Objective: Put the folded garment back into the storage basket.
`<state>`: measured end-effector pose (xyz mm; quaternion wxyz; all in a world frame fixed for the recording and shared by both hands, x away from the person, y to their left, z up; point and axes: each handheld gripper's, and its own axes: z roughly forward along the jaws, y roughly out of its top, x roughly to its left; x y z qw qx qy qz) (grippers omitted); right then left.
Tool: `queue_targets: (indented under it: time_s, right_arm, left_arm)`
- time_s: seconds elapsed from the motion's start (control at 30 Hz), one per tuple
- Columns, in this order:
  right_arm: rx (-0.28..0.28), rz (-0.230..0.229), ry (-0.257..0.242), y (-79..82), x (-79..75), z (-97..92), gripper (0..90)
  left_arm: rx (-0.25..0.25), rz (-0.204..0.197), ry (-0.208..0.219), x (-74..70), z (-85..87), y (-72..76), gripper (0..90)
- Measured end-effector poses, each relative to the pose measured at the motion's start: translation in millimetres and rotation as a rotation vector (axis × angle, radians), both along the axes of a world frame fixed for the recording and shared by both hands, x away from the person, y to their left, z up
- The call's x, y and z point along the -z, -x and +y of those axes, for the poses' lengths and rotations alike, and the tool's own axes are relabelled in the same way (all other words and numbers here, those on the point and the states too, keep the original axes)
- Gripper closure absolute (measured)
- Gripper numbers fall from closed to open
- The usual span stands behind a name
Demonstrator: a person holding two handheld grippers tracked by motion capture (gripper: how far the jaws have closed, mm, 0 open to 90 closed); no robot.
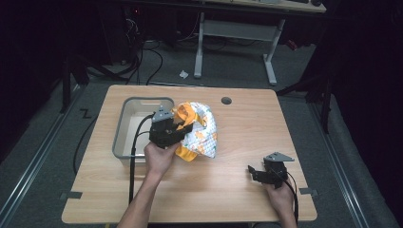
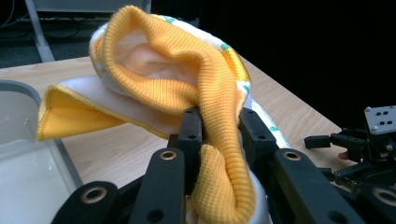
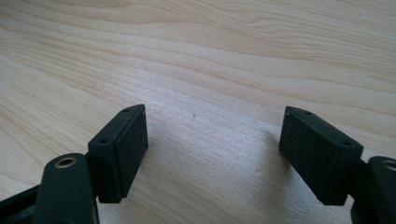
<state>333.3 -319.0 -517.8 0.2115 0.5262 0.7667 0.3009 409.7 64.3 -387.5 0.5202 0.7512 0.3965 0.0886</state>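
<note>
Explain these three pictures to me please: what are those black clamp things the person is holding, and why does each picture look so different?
A person at a wooden table holds a hand tool in each hand, each with two black fingers that pinch. One picture comes from a camera above; the other two come from cameras riding on the tools, looking along their fingers. The left gripper is shut on the orange knitted edge of a small patterned garment, next to a grey plastic bin. The right gripper rests open over bare wood, holding nothing.
</note>
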Motion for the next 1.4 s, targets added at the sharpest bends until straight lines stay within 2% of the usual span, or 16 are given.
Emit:
queue_targets:
  time_s: [0.13, 0.47, 0.7, 1.4]
  right_arm:
    - [0.000, 0.000, 0.000, 0.0, 0.0, 0.0, 23.7]
    - [0.001, 0.000, 0.000, 0.0, 0.0, 0.0, 23.8]
    - [0.002, 0.002, 0.000, 0.1, -0.1, 0.0, 23.8]
    - [0.002, 0.002, 0.000, 0.0, -0.1, 0.0, 23.7]
  left_arm:
    - [-0.005, -0.003, -0.009, -2.7, 5.8, 0.1, 73.5]
    - [-0.032, -0.009, 0.006, -10.3, 25.3, -1.3, 73.7]
    - [-0.047, -0.011, 0.014, -12.0, 34.8, -2.8, 73.8]
    - [-0.090, -0.010, 0.003, -14.5, 63.0, -9.1, 73.8]
